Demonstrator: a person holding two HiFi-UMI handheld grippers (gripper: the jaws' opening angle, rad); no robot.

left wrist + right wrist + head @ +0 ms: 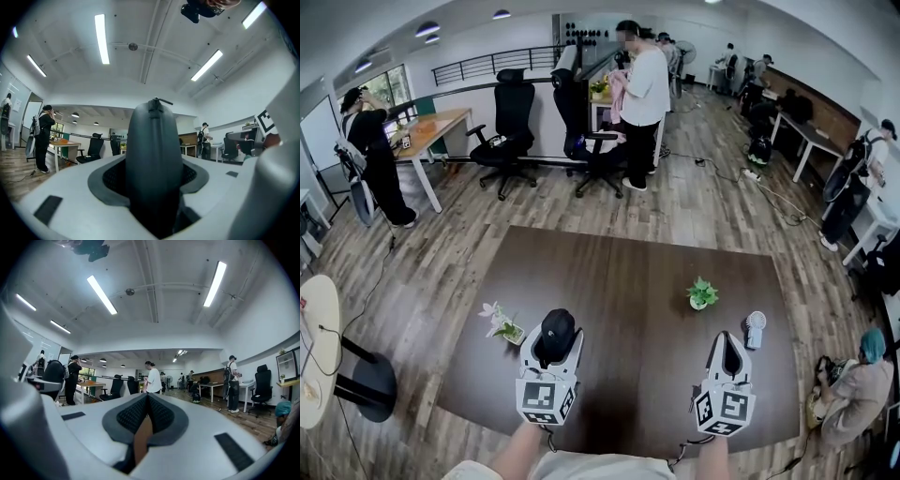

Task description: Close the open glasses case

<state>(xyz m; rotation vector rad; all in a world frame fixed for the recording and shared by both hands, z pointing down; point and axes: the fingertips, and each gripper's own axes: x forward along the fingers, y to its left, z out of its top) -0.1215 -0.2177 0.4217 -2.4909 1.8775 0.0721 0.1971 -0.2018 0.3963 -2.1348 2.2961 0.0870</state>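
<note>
A black glasses case [557, 326] stands gripped between the jaws of my left gripper [557, 347], held above the near left part of the dark brown table [628, 281]. In the left gripper view the case [154, 140] fills the middle as a dark upright shell with its two halves together, and both pads press on its sides. My right gripper [727, 339] hovers over the near right part of the table. In the right gripper view its jaws [147, 399] meet with nothing between them.
On the table stand a small green potted plant [702, 293], a white flower pot [502, 323] and a small white fan [755, 329]. A person sits on the floor at the right [853, 394]. A round side table [314, 347] stands at the left.
</note>
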